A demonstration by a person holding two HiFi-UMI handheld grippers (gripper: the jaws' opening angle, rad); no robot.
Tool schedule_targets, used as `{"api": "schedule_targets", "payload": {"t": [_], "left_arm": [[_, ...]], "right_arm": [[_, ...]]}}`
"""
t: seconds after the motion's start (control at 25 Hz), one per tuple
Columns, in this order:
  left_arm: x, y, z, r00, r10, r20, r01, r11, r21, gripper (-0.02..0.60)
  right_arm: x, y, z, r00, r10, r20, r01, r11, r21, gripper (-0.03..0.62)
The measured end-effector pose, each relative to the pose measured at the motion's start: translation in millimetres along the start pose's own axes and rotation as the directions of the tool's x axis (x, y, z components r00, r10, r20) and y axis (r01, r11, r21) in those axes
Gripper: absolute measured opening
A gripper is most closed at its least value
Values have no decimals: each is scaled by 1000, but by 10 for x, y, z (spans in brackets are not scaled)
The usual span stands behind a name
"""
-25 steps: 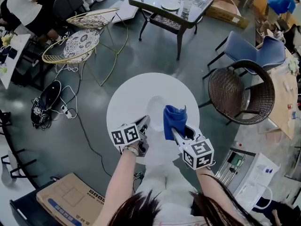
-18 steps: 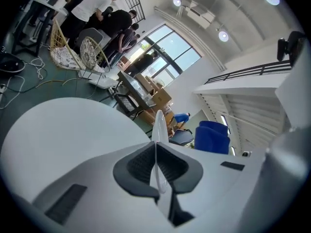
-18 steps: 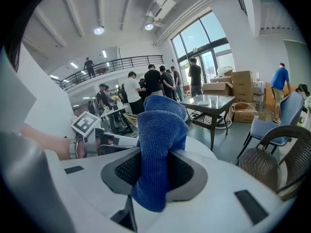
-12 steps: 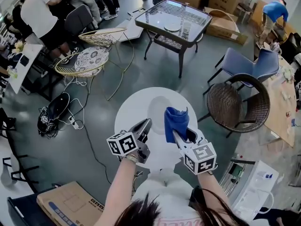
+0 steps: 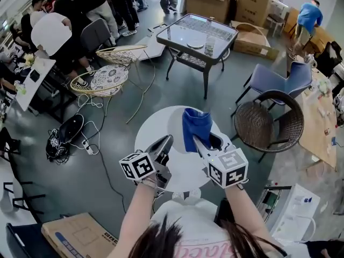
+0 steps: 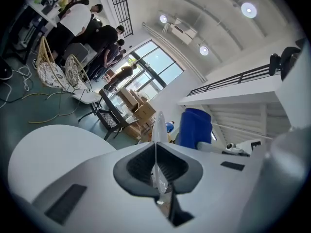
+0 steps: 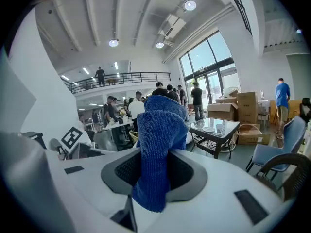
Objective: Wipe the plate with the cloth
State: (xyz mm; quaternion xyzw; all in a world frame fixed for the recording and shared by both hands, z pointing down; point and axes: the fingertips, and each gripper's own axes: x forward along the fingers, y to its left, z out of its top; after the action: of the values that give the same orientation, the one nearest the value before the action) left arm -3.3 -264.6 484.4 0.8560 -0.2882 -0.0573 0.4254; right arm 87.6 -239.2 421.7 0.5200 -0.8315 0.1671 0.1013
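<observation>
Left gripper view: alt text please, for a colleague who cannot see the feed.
The left tongs are shut on the thin rim of a pale plate, seen edge-on and standing upright between them. A blue cloth shows just right of it, a round white table lies lower left, and people and cardboard boxes stand behind.

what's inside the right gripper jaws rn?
The blue cloth, clamped in the right gripper, its bunched end standing above the jaws. The contact faces of the pads are covered by it.
</observation>
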Motion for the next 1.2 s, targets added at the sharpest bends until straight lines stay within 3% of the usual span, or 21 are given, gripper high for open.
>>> {"api": "schedule_targets", "payload": {"t": [0.24,0.48,0.8,1.08,1.2], "left_arm": [[-33,-150,21,1000,-9,5,9,998,61,15],[-101,-341,65,996,-79,39,75,990,116,17],[-81,-306,223,994,-82,72,75,992,101,18],[-49,-220,252,995,-61,73,54,994,95,18],[-55,-194,308,996,-41,80,30,991,131,17]], "right_arm": [[298,128,246,1000,22,-16,-21,1000,23,133],[433,103,188,996,-52,-68,54,998,22,132],[344,140,-228,986,-22,-164,37,995,89,132],[114,304,-740,959,35,-281,0,993,122,132],[-41,261,-792,957,19,-289,16,993,121,132]]}}
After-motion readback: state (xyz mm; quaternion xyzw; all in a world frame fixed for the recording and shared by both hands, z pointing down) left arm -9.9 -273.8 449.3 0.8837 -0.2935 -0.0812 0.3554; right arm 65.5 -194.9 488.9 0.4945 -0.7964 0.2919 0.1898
